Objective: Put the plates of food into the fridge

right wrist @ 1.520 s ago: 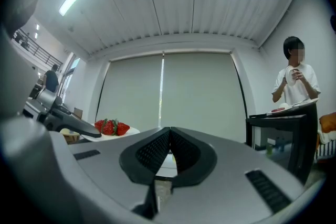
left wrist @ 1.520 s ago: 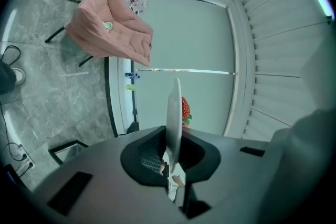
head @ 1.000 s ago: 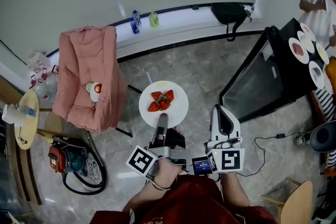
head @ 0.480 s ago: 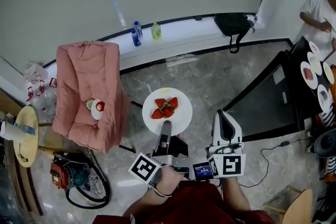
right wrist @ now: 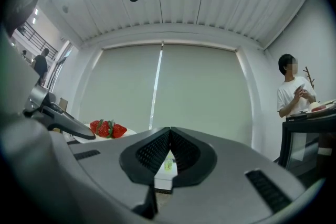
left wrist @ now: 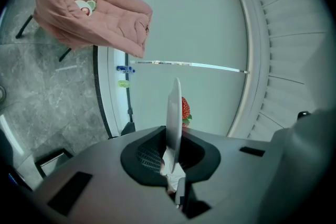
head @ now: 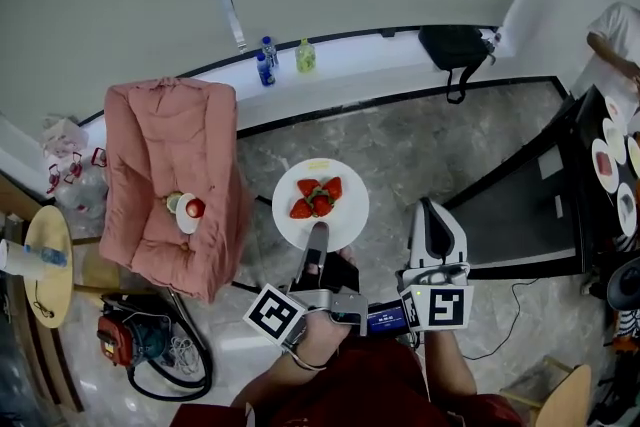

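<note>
A white plate [head: 321, 205] carries three strawberries [head: 317, 196] and hangs level over the floor. My left gripper [head: 317, 235] is shut on the plate's near rim. In the left gripper view the plate [left wrist: 174, 110] shows edge-on between the jaws, with a strawberry [left wrist: 185, 109] behind it. My right gripper [head: 429, 210] is beside it on the right, shut and holding nothing. Its jaws meet in the right gripper view [right wrist: 169, 134], where the strawberries [right wrist: 107, 128] show at the left.
A pink armchair [head: 170, 175] with a small plate of food [head: 187, 211] on its seat stands at the left. At the right stands a black cabinet [head: 530, 215] with several plates [head: 606, 163] on top, a person [right wrist: 293, 92] beside it. Bottles [head: 266, 61] and a black bag [head: 455, 45] sit on the window sill.
Both grippers have travelled together across the floor with the plate. The window sill has come nearer, and the black cabinet has slid towards the right edge of the head view.
</note>
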`<state>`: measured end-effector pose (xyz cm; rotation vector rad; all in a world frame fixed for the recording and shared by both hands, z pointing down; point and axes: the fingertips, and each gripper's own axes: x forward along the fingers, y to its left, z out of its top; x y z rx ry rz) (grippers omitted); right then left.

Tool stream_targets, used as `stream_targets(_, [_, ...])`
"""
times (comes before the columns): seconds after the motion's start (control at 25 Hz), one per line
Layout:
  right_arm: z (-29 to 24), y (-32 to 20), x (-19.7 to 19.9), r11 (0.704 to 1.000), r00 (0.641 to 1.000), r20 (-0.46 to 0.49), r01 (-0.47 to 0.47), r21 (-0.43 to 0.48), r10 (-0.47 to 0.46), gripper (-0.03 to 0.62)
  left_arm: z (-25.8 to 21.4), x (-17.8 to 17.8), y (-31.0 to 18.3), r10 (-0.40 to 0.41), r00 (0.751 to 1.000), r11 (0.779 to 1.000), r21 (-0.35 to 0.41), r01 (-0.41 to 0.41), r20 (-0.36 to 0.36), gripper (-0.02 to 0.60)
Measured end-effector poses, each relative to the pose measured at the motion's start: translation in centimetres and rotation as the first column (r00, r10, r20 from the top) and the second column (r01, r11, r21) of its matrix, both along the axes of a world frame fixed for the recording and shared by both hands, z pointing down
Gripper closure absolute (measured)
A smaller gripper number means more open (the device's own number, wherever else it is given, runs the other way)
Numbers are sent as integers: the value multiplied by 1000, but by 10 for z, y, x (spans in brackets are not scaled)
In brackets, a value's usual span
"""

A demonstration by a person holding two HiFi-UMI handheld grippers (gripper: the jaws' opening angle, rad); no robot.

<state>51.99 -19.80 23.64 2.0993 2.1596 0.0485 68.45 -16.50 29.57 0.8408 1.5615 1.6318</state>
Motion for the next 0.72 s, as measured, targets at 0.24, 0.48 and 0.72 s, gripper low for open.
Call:
stream_targets(0.24, [7,26,-9,1000,1000,-4,0,9,0,582,8,-4,24,-8,1000,1000,20,8,4,554])
stream_targets(0.48, [12,59,-33,1000,1000,0,10,13,-10,582,8,-28,55,-9,1000,1000,8,9,-2,552])
stream_targets(0.72, [9,93,-61,1000,1000,-2,20,13,-20,582,2,-60,84,-5,1000,1000,2,5,-6,554])
